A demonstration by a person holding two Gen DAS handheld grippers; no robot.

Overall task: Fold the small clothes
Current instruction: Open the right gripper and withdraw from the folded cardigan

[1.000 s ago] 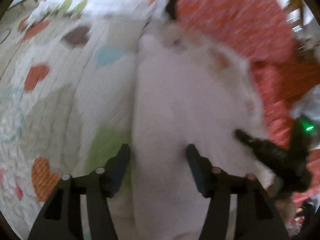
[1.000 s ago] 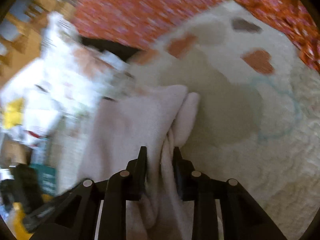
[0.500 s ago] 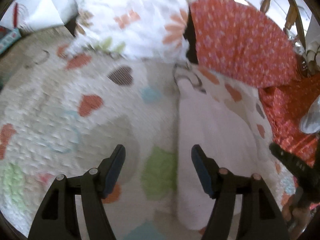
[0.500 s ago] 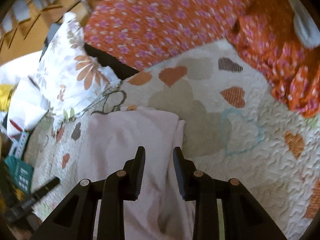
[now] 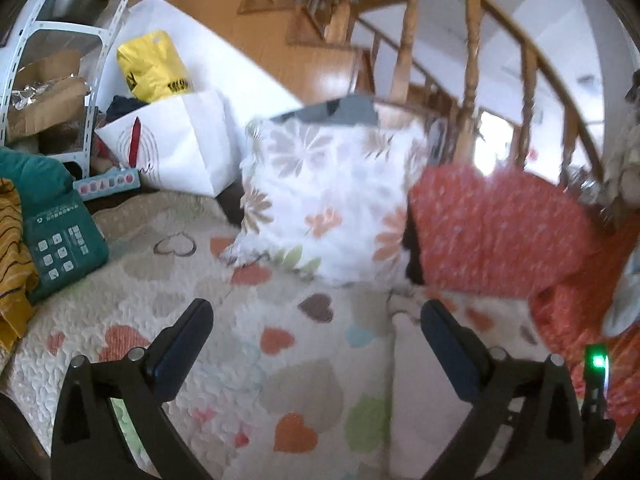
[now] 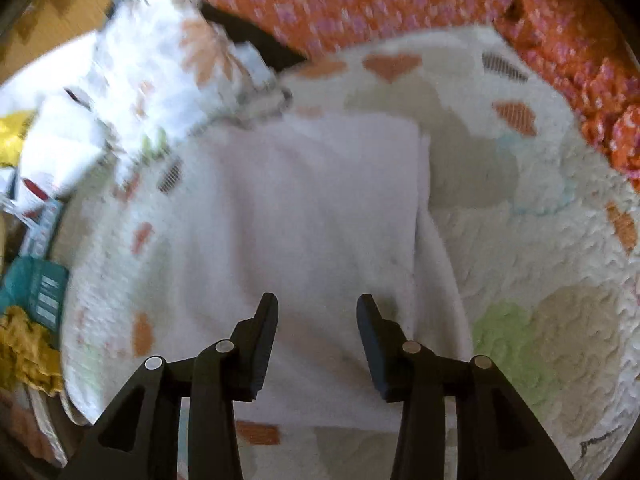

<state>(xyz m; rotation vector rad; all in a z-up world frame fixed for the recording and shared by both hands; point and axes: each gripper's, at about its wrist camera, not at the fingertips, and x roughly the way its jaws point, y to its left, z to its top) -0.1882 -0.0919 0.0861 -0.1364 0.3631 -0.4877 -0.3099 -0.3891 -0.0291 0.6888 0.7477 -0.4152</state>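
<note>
Behind the right claw [image 6: 317,304], a blurred garment [image 6: 304,208] (near edge hidden).

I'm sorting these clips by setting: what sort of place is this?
Most likely a lived-in room of a home, beside a staircase. A wooden banister rises behind a floral cushion and a heart-patterned quilt, with a pale folded garment lying on the quilt.
</note>
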